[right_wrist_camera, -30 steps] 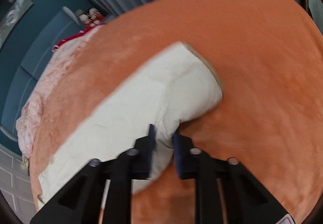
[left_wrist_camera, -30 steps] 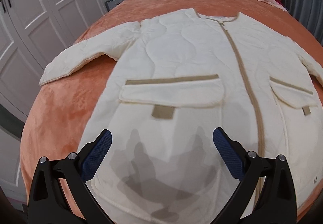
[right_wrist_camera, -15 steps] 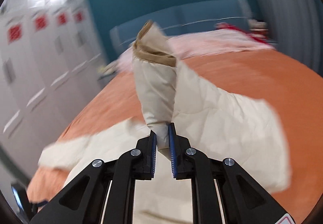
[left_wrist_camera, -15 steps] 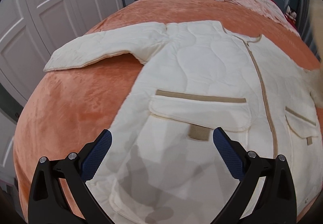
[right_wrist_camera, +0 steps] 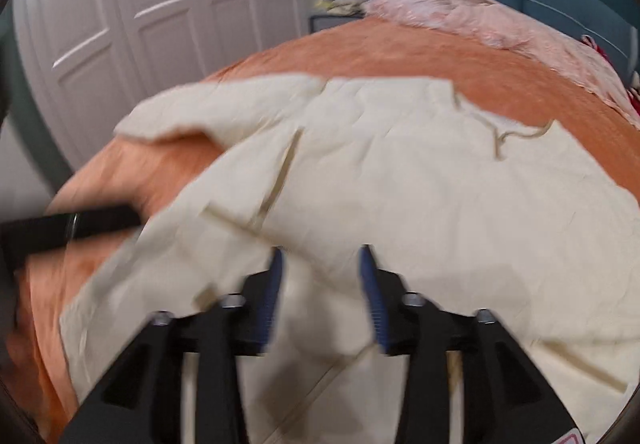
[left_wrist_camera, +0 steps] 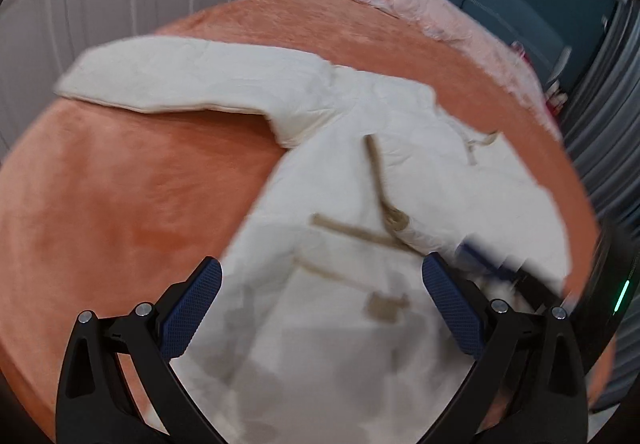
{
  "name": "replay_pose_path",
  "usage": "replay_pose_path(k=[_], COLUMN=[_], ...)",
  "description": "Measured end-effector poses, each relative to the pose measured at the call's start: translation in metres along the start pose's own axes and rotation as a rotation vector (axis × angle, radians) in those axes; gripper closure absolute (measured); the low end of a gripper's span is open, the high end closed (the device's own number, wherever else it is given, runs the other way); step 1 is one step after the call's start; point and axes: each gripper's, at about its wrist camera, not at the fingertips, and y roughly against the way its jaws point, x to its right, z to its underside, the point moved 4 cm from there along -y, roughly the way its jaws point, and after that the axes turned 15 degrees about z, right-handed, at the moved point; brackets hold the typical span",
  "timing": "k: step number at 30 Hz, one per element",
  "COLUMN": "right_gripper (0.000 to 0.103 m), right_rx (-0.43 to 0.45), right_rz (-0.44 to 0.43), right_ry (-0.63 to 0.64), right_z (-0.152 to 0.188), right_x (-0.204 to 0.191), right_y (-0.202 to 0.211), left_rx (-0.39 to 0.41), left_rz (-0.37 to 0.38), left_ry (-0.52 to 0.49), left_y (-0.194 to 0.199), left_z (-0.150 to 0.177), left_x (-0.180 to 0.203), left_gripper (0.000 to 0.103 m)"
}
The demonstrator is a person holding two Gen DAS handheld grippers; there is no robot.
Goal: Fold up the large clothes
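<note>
Sleeve laid across the chest, right jaws letting go.

Cream quilted jacket (left_wrist_camera: 400,171) lies front-up on the orange bedspread (left_wrist_camera: 120,211), one sleeve (right_wrist_camera: 460,203) folded inward over the body, presumably so the side is squared before the hem is brought up; the other sleeve (left_wrist_camera: 180,83) lies flat out toward the white wardrobe (right_wrist_camera: 160,3). The right gripper (right_wrist_camera: 320,284) tilts down over the folded sleeve with its jaws opening; blur makes it hard to be sure, but nothing seems pinched between them. The left gripper (left_wrist_camera: 320,308) hovers over the lower front near the pocket flap (left_wrist_camera: 384,306), tilted down, spread wide and empty, seemingly ready for the outstretched sleeve.
</note>
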Motion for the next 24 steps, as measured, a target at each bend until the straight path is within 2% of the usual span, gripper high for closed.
replay_pose_path(k=[3, 6, 10, 12, 15, 16, 17, 18, 19, 20, 21, 22, 23, 24], right_gripper=[0.043, 0.04, 0.039, 0.038, 0.038, 0.038, 0.038, 0.038, 0.038, 0.045, 0.07, 0.081, 0.087, 0.09], right_rx=[0.007, 0.023, -0.008, -0.036, -0.075, -0.086, -0.092, -0.098, -0.106, -0.107, -0.11, -0.129, -0.121, -0.093], right_rz=[-0.02, 0.012, 0.158, 0.237, 0.24, 0.241, 0.235, 0.219, 0.2, 0.167, 0.139, 0.093, 0.075, 0.087], right_ry=[-0.06, -0.174, -0.425, -0.566, -0.796, -0.84, -0.889, -0.928, -0.969, -1.002, -1.021, -1.034, -1.032, -1.02], right_z=[0.021, 0.032, 0.051, 0.064, 0.083, 0.087, 0.091, 0.095, 0.098, 0.099, 0.099, 0.098, 0.094, 0.088], right_x=[0.017, 0.061, 0.162, 0.213, 0.281, 0.293, 0.305, 0.314, 0.322, 0.328, 0.332, 0.335, 0.337, 0.337], right_y=[0.021, 0.043, 0.053, 0.051, 0.038, 0.034, 0.029, 0.024, 0.016, 0.009, 0.005, -0.002, -0.002, 0.003], left_rx=[-0.035, -0.06, -0.089, -0.112, -0.138, -0.138, -0.141, -0.144, -0.147, -0.144, -0.138, -0.135, -0.131, -0.13], left_rz=[0.086, 0.147, 0.196, 0.177, 0.153, 0.149, 0.139, 0.144, 0.126, 0.092, 0.069, 0.045, 0.044, 0.052], left_ry=[0.092, 0.171, 0.174, 0.142, 0.115, 0.107, 0.093, 0.084, 0.074, 0.057, 0.045, 0.035, 0.03, 0.031], left_y=[-0.023, -0.044, -0.07, -0.086, -0.103, -0.106, -0.109, -0.11, -0.112, -0.112, -0.111, -0.111, -0.109, -0.108], left_z=[-0.009, -0.013, -0.016, -0.017, -0.016, -0.016, -0.015, -0.015, -0.015, -0.015, -0.016, -0.016, -0.016, -0.015], left_x=[0.0, 0.004, 0.024, 0.035, 0.043, 0.045, 0.048, 0.049, 0.049, 0.048, 0.046, 0.044, 0.041, 0.038], left_gripper=[0.005, 0.005, 0.005, 0.005, 0.006, 0.01, 0.02, 0.034, 0.041, 0.058, 0.068, 0.079, 0.083, 0.086])
